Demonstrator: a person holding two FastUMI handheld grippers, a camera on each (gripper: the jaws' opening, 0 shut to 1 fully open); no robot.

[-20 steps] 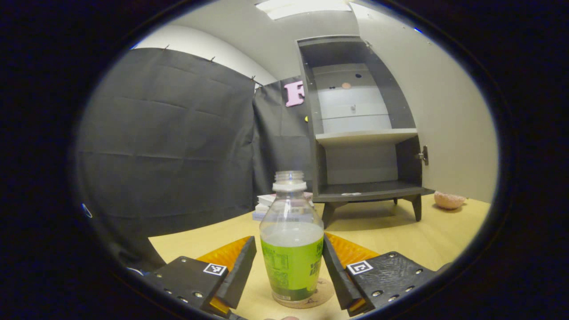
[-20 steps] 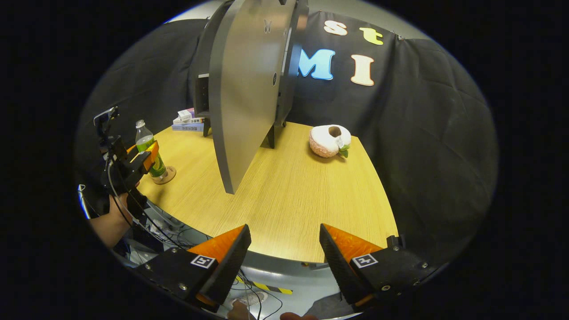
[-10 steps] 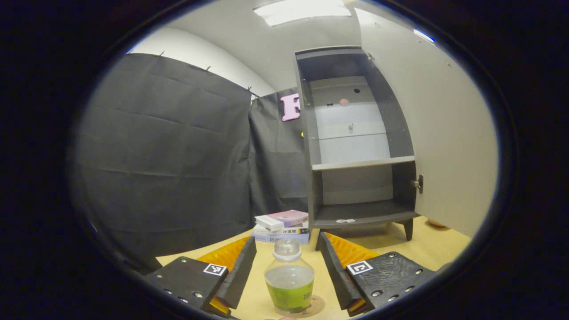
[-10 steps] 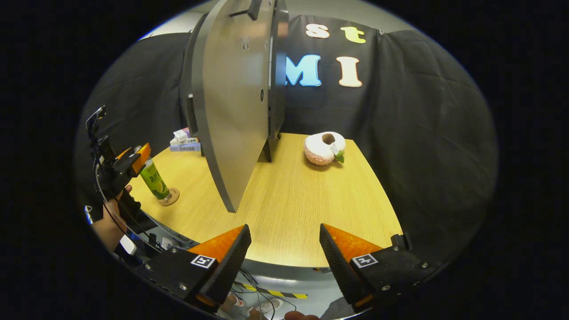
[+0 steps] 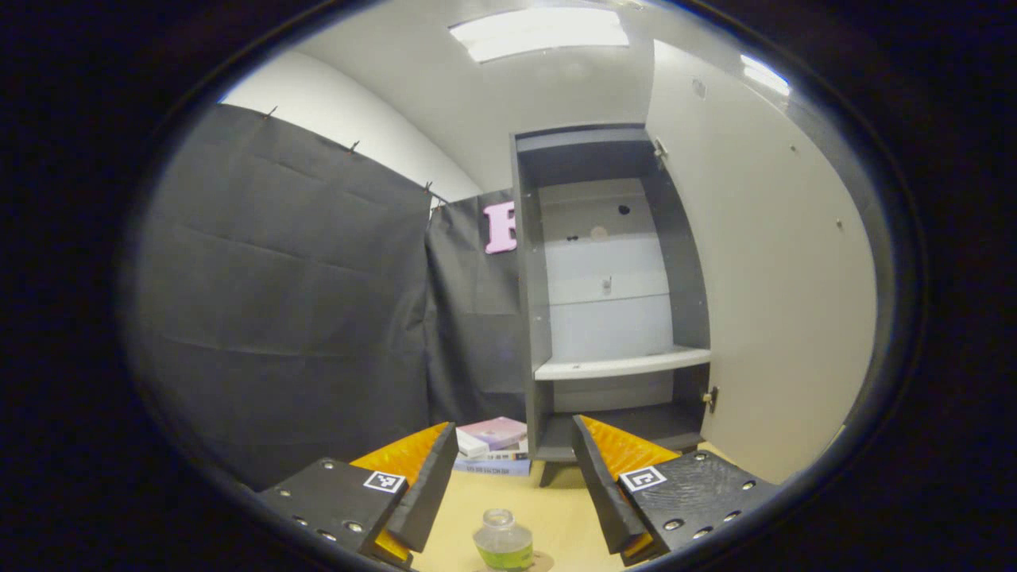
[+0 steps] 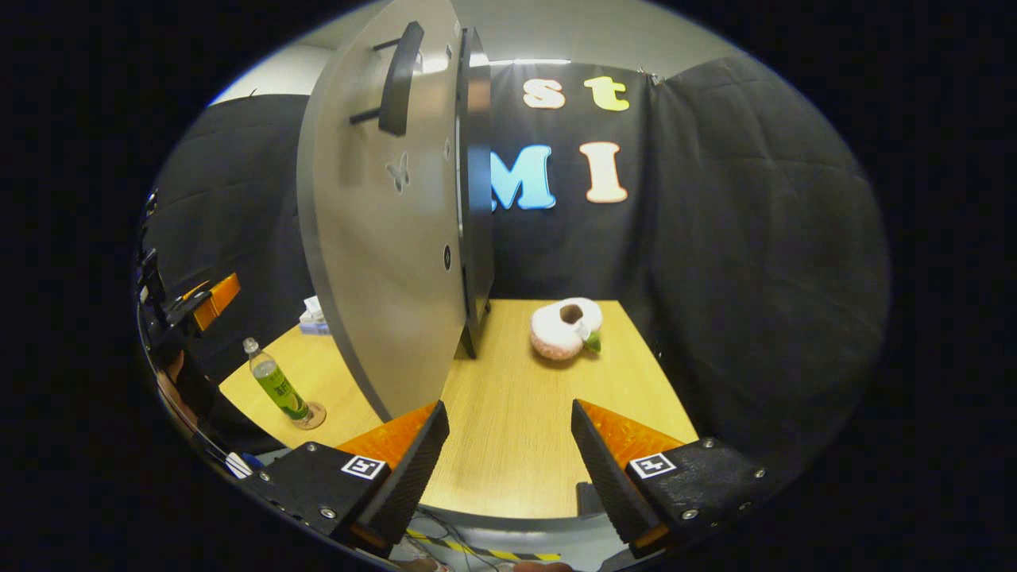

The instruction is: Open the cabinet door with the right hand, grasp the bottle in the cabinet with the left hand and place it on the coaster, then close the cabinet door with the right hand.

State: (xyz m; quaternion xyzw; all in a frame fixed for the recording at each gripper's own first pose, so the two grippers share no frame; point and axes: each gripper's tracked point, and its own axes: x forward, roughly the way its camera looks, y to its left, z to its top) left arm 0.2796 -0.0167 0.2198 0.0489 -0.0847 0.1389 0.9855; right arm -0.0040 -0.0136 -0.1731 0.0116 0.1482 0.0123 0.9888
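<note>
Bottle (image 6: pixel 275 387) stands on coaster (image 6: pixel 311 416); cabinet (image 5: pixel 608 318) open.

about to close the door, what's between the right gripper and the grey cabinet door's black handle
Nothing solid. In the right gripper view the open right gripper sits low over the wooden table, and the grey cabinet door rises to its black handle unobstructed.

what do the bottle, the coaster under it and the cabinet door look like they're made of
Bottle: clear plastic, see-through neck, glossy green label. Coaster: probably cork or wood, a thin tan matte disc. Cabinet door: likely laminated board, smooth grey satin face with a soft sheen and a dark bar handle.
</note>
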